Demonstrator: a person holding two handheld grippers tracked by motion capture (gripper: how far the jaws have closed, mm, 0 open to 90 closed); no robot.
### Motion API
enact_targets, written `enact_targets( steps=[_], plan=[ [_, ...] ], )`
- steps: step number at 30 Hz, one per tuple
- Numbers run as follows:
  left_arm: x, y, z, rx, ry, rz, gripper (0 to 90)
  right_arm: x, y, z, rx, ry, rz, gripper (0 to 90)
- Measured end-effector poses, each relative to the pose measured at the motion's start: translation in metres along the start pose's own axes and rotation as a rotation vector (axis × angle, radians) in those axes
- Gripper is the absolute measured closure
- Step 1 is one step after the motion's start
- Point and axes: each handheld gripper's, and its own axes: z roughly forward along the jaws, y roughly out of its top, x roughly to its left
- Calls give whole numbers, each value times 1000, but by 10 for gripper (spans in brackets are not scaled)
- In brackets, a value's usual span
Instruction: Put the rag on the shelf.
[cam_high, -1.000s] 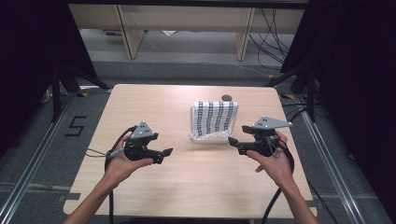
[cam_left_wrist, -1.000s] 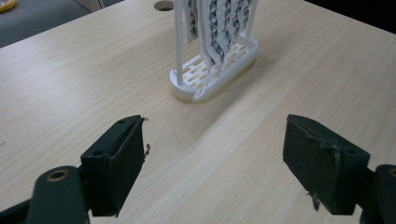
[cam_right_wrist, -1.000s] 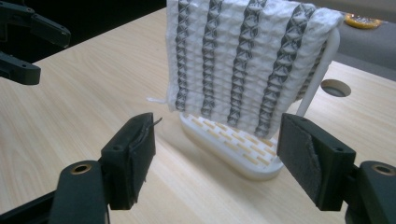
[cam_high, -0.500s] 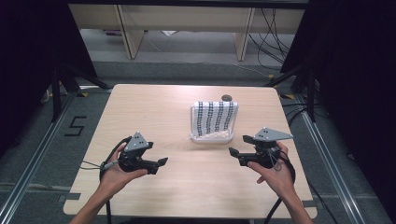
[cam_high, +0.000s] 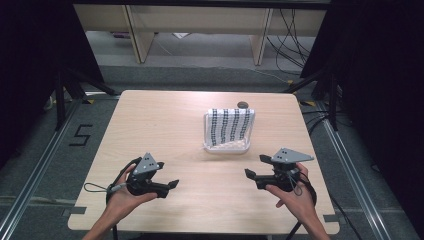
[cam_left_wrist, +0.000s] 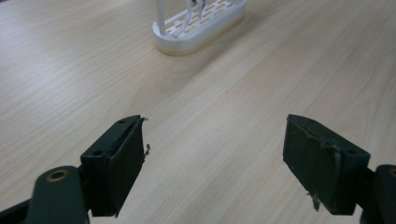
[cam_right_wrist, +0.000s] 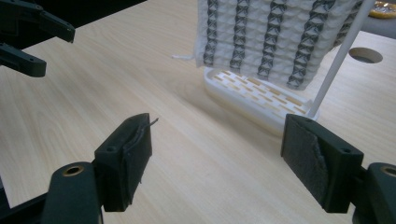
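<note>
The left gripper (cam_high: 167, 186) hangs just above the wooden table (cam_high: 150, 125), its jaws spread wide with nothing between them. The right gripper (cam_high: 252, 175) does the same, jaws wide apart and empty. Ahead of the right jaws, beyond the right-hand one, stands a white slotted drying rack (cam_right_wrist: 252, 95) with a white cloth patterned in dark stripes (cam_right_wrist: 271, 32) draped over its rail, well clear of the pads. In the left gripper view the rack's base (cam_left_wrist: 201, 28) lies far ahead of the jaws, roughly between them. Both grippers are well apart.
</note>
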Motion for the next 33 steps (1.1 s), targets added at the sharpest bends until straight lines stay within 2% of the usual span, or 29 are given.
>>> enact_targets(
  steps=[4,6,8,9,10,12,13,14,15,16,19,20,21,22,23,24,25,28,29,30,31,32,33],
  plan=[
    [-5,-6,2,13,-2,5,202,4,-4,-1,21,1,-6,253],
    [-6,-8,2,15,-5,8,202,4,-6,0,12,-2,-20,252],
    [-8,-10,2,15,-8,9,202,7,-9,1,13,20,2,252],
    [-8,-10,1,20,-3,14,203,5,-10,0,16,10,-30,251],
    [-10,-11,0,22,-6,15,202,8,-12,1,14,17,-10,249],
    [-10,-14,-1,21,-2,20,202,9,-15,0,32,12,0,250],
    [-10,-14,-1,21,-2,20,202,8,-17,1,26,15,-16,249],
    [-11,-16,-2,20,-9,19,202,10,-19,1,39,19,2,249],
    [-11,-16,-2,20,-9,19,202,9,-20,1,39,17,-22,249],
    [-12,-19,-3,22,-6,14,202,11,-22,2,48,19,1,249],
    [-13,-23,-3,29,-1,12,202,9,-27,3,51,11,-23,245],
    [-12,-25,-3,34,-3,20,202,10,-29,3,59,19,-10,242],
    [-12,-25,-3,34,-3,20,202,10,-29,3,59,19,-10,242],
    [-13,-28,-3,36,3,16,202,9,-33,3,59,38,-16,236],
    [-13,-28,-3,36,3,16,203,9,-33,3,59,38,-16,236],
    [-12,-29,-3,36,6,12,203,12,-34,2,62,20,5,235],
    [-13,-31,-5,41,8,12,203,10,-36,2,68,31,-13,233],
    [-13,-35,-5,43,4,12,202,11,-41,1,71,26,9,232],
    [-14,-36,-6,49,9,16,202,9,-42,2,69,36,-7,232],
    [-14,-37,-6,51,10,15,202,11,-43,0,80,18,23,232],
    [-15,-38,-6,54,18,15,202,9,-45,1,70,19,0,232],
    [-15,-38,-6,54,18,15,203,11,-46,0,88,27,27,231],
    [-15,-40,-7,51,3,17,202,11,-48,-1,89,18,20,231]
  ],
)
